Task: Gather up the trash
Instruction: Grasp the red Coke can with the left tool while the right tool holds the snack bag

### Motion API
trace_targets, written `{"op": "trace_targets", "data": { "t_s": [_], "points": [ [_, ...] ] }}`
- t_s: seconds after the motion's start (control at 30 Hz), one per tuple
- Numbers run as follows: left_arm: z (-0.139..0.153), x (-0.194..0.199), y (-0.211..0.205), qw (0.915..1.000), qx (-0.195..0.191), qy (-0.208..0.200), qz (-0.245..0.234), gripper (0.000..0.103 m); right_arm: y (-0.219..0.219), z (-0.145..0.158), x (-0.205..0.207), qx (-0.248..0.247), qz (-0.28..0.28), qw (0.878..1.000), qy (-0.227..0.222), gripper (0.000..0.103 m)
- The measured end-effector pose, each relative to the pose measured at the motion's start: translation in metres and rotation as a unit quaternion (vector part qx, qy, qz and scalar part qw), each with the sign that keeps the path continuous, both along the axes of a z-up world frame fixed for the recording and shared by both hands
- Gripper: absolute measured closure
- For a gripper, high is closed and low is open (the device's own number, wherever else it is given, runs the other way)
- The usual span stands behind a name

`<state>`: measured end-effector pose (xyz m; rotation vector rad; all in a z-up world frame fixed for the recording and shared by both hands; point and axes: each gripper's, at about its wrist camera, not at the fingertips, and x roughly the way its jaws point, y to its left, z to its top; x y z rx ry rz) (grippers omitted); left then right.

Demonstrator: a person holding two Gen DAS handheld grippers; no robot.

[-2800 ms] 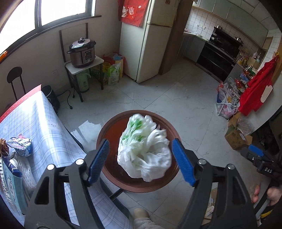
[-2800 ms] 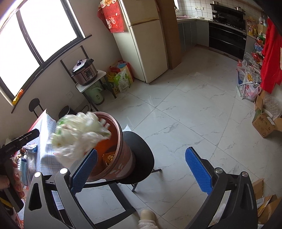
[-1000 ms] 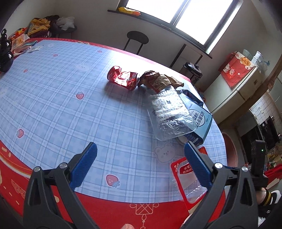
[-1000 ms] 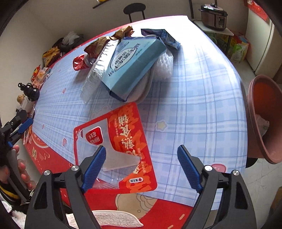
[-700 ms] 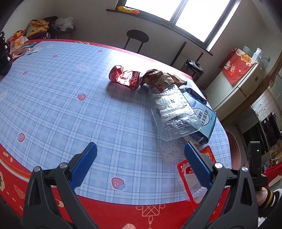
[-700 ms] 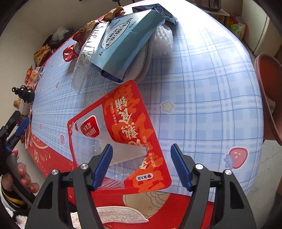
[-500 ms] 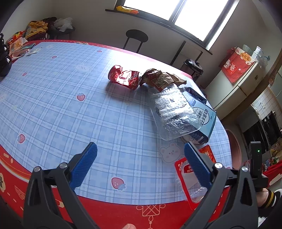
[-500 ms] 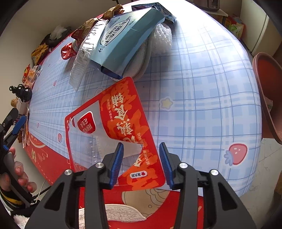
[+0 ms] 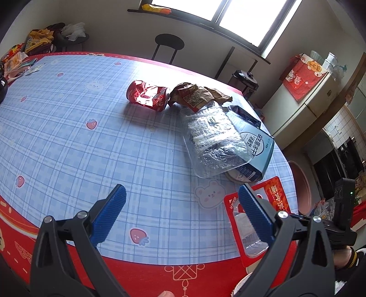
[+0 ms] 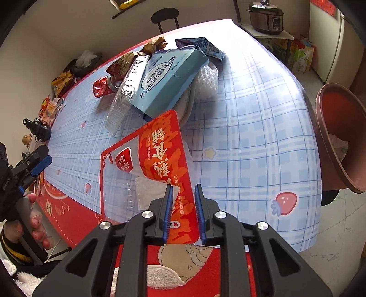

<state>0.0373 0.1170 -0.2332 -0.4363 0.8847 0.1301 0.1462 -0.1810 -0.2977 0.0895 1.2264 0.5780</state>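
Note:
My right gripper [image 10: 183, 201] has closed on the near edge of a flat red snack bag [image 10: 160, 157] with a clear window, lying at the table's front edge; the bag also shows in the left wrist view [image 9: 254, 219]. My left gripper [image 9: 180, 212] is open and empty above the blue checked tablecloth [image 9: 91, 148], left of that bag. Further back lie a clear plastic tray [image 9: 212, 141], a light blue box [image 10: 169, 80], a crushed red can [image 9: 146, 96] and a brown wrapper [image 9: 196, 96]. The brown trash bin [image 10: 336, 137] stands off the table's right edge.
A bubble-wrap wad [image 10: 207, 80] and a blue-white wrapper [image 10: 203, 48] lie by the box. A black stool [image 9: 169, 45] stands behind the table. A rice cooker [image 10: 266, 19] sits on a side stand. Snack bags [image 10: 61, 82] are piled on a far chair.
Both grippers turned from the bin to the table. The right gripper came down onto the red bag's near edge and its jaws closed from wide open. The left gripper stayed open, nearly still.

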Motion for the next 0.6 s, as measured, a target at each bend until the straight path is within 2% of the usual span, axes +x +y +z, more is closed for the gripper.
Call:
{"op": "trace_targets", "data": {
  "t_s": [0.2, 0.47, 0.6],
  "points": [
    [-0.003, 0.011, -0.008, 0.9999, -0.003, 0.008, -0.007, 0.007, -0.011, 0.014, -0.005, 0.038, 0.009, 0.999, -0.023, 0.083],
    [-0.005, 0.026, -0.02, 0.9996, 0.007, 0.012, -0.026, 0.007, -0.048, 0.041, -0.006, 0.06, -0.047, 0.994, -0.076, 0.083],
    [-0.004, 0.033, -0.02, 0.9994, 0.015, 0.011, -0.028, 0.007, -0.068, 0.051, -0.003, 0.069, -0.082, 0.99, -0.088, 0.083]
  ]
}}
